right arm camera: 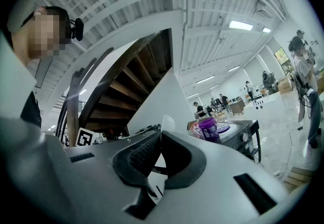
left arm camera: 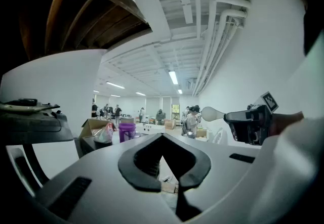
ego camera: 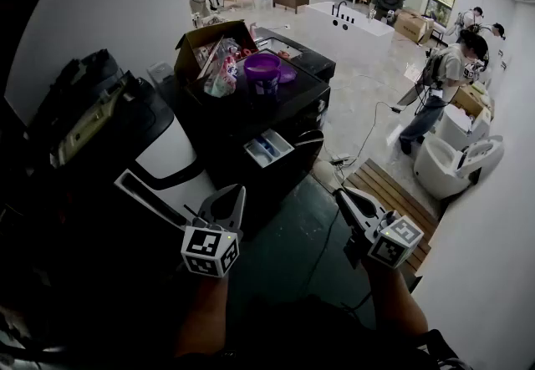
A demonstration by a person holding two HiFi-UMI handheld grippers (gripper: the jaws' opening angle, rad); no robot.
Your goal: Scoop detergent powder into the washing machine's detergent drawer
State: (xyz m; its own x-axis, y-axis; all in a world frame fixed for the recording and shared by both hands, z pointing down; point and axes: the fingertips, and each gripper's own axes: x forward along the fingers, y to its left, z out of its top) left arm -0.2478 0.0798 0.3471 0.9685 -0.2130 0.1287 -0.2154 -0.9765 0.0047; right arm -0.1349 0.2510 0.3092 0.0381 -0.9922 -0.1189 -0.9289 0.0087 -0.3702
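Note:
The black washing machine (ego camera: 251, 114) stands ahead in the head view, its white detergent drawer (ego camera: 269, 148) pulled out at the front. On its top stands a purple tub (ego camera: 262, 69), which also shows in the gripper views (left arm camera: 126, 131) (right arm camera: 208, 128). My left gripper (ego camera: 236, 191) hangs low in front of the machine, shut, with nothing between its jaws (left arm camera: 162, 136). To its right my right gripper (ego camera: 340, 193) is shut on a white scoop (right arm camera: 167, 122), whose round bowl (left arm camera: 212, 114) sticks out past the jaw tips (right arm camera: 162, 133). Both grippers are well short of the drawer.
A cardboard box (ego camera: 196, 38) with bags sits on the machine beside the tub. A white appliance (ego camera: 171, 155) stands at the left. A wooden pallet (ego camera: 389, 193) and cables lie on the floor to the right. A person (ego camera: 443, 80) and white basins (ego camera: 451, 164) are further right.

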